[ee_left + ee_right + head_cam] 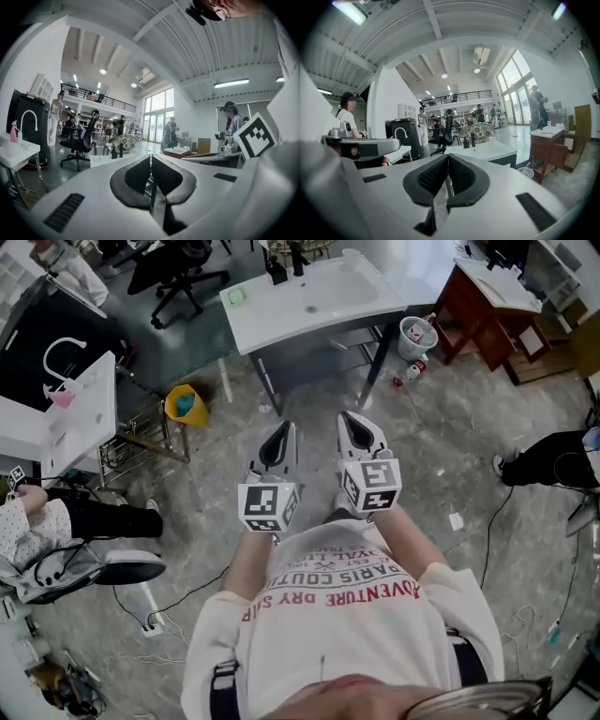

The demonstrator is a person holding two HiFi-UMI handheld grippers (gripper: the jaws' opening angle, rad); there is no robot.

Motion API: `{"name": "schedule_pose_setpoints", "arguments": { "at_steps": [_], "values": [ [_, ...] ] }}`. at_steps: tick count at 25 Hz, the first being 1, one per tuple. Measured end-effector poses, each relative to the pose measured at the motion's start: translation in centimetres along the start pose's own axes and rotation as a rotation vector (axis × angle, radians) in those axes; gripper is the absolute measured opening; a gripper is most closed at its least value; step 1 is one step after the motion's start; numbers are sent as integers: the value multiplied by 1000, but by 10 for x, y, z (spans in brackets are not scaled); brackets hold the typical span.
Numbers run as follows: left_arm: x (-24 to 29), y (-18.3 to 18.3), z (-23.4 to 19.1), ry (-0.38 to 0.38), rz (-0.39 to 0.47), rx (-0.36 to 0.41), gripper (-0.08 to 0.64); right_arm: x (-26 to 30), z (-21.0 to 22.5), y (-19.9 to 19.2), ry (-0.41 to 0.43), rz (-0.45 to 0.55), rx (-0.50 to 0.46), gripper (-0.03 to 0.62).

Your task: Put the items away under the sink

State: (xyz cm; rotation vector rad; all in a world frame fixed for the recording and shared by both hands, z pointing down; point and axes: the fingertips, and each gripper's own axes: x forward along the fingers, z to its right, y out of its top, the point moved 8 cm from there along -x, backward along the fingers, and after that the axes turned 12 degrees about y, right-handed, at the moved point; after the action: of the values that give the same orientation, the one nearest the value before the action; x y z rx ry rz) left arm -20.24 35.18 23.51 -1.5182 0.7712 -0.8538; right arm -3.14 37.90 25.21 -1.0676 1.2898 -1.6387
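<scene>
**Out in front of you: both tongs closed, nothing carried**

Between you and the sink, the left tongs [281, 430] and the right tongs [357, 421] sit side by side over bare floor, close together and pointing ahead. Each one's own view shows its jaws pressed tip to tip with nothing between them. Held like that, they suit an approach rather than a grasp, since nothing lies within reach yet.

Your target, the white sink table [281, 322], stands well ahead of the tips. Two dark bottles [277, 270] stand on its top at the far edge. A pale green thing [236, 296] lies at the left corner. The space under the top, between the dark legs, looks open from the near side, and that is likely why you face it square on.

A white bin [417, 336] stands on the floor just beside the table's right front leg, with a few small things [410, 373] scattered next to it. You cannot tell from here which of these are the items to stow.

Judging by this, the task has barely begun. You will need to part one pair of jaws before you reach for anything.
</scene>
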Motion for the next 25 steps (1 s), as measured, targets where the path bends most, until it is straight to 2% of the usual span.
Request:
{"name": "schedule_pose_setpoints", "arguments": {
  "at_steps": [5, 13, 18, 25],
  "values": [
    [68, 10, 21, 44, 25, -14, 28, 29, 69, 14, 44, -16, -4, 25],
    [137, 5, 36, 81, -26, 19, 28, 71, 136, 20, 92, -40, 12, 25],
    [177, 2, 21, 111, -41, 27, 28, 107, 156, 21, 117, -50, 7, 25],
    [254, 4, -15, 99, -39, 14, 28, 176, 189, 36, 98, -39, -17, 25]
  ]
}}
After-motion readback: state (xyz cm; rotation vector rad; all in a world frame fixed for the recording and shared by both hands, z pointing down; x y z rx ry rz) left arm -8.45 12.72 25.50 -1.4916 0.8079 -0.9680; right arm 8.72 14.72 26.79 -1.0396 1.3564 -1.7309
